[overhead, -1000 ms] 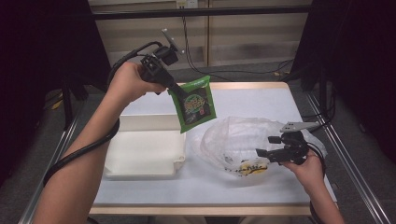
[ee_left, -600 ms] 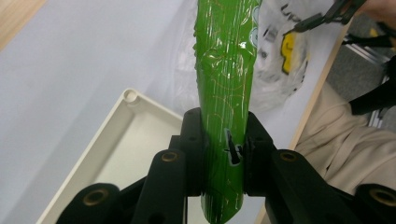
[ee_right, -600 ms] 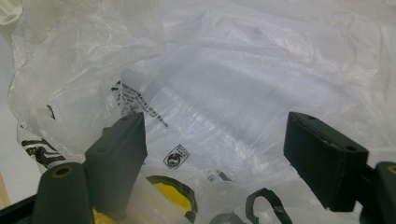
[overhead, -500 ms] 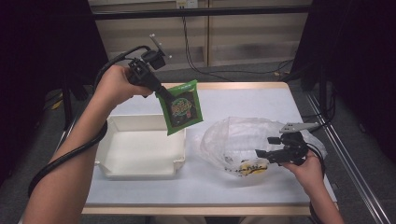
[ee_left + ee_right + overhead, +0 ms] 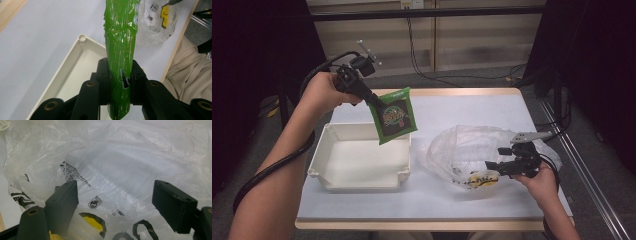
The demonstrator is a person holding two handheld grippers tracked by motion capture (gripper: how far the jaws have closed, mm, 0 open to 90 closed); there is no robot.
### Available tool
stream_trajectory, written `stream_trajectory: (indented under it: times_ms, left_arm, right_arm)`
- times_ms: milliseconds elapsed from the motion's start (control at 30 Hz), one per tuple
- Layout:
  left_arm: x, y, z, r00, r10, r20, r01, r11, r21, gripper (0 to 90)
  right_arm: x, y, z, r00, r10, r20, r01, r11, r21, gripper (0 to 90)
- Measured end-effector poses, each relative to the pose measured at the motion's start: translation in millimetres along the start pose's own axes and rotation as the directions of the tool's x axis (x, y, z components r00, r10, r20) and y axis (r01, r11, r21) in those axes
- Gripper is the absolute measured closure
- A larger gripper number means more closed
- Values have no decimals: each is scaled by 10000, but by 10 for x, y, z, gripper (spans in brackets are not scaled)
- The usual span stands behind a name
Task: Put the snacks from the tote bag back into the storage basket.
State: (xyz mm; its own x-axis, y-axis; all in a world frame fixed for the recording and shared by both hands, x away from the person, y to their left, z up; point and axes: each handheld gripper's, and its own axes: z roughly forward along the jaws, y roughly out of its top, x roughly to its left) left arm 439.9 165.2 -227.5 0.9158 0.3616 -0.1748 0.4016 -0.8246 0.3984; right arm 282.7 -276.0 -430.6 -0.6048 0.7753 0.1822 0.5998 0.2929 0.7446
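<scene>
Since the green snack packet (image 5: 392, 117) has been carried away from the clear plastic bag (image 5: 472, 150) to above the white tray's (image 5: 319, 159) far right corner, unloading is judged close to a drop-off. The packet is clamped at its top edge by the left gripper (image 5: 374, 104), raised and angled downward. The bag's edge is straddled by the right gripper (image 5: 494, 167), jaws wide, low at the table.

Even overhead light brightens the white table (image 5: 472, 115) against a dark room, with soft shadows, glare on the green packet (image 5: 121, 37) and slightly soft close-ups.
</scene>
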Motion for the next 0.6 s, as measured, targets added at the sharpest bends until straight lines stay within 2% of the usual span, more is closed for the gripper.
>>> stream_trajectory:
  times_ms: [100, 133, 167, 200, 233, 267, 300, 333, 400, 433, 467, 500, 533, 567, 600]
  left_arm:
    - [39, -49, -17, 9998, 176, -51, -175, 9998, 99, 749]
    - [27, -69, -7, 9996, -268, -40, 268, 9995, -172, 749]
    - [64, -79, -28, 9997, 202, -125, -200, 9997, 143, 749]
    - [45, -102, -6, 9996, -226, -143, 224, 9996, -174, 749]
    - [81, -111, -25, 9997, 199, -131, -197, 9997, 143, 748]
    - [86, -128, -19, 9997, 169, -152, -167, 9998, 102, 747]
    - [81, -143, -8, 9999, -103, -129, 102, 9999, -94, 747]
    - [106, -156, -17, 9996, 180, -228, -177, 9998, 132, 747]
    - [110, -184, 3, 9997, -106, -221, 103, 9999, -110, 747]
    - [119, -194, 7, 9997, -73, -253, 71, 9999, -83, 747]
    - [150, -199, -3, 9992, 308, -268, -303, 9993, 208, 747]
    - [147, -212, 18, 9995, 147, -262, -145, 9999, 86, 746]
    - [157, -218, 27, 9996, 177, -234, -171, 9995, 272, 747]
    - [154, -225, 56, 9997, 57, -240, -53, 9998, 167, 747]
    - [159, -230, 76, 9995, 145, -267, -139, 9996, 232, 747]
  right_arm:
    - [-6, -3, -2, 10000, 0, 5, 0, 10000, 22, 208]
    - [-7, -1, -4, 10000, 6, 5, -6, 10000, 5, 207]
    - [-4, 1, -5, 10000, 15, 23, -15, 10000, -6, 207]
    - [-3, 2, -5, 10000, 9, 21, -9, 10000, 2, 207]
    - [-1, 3, -5, 10000, -18, 55, 18, 10000, -5, 207]
    - [1, 5, -4, 10000, -59, 49, 59, 10000, -20, 207]
    - [3, 5, -4, 10000, -63, 36, 63, 10000, -29, 207]
    - [3, 7, -6, 10000, -77, 1, 77, 10000, -24, 207]
    - [8, 7, -9, 10000, -94, 5, 94, 9999, -39, 207]
    - [9, 7, -11, 9999, -106, 30, 106, 9999, -30, 207]
    - [12, 6, -12, 9999, -103, 14, 103, 9999, -27, 207]
    - [10, 5, -10, 9999, -118, -10, 118, 9999, -43, 207]
    - [11, 4, -10, 9999, -108, -2, 108, 9999, -31, 207]
    - [11, 3, -12, 10000, -82, 13, 82, 10000, -20, 207]
    - [8, 3, -10, 10000, -93, -7, 93, 10000, -35, 207]
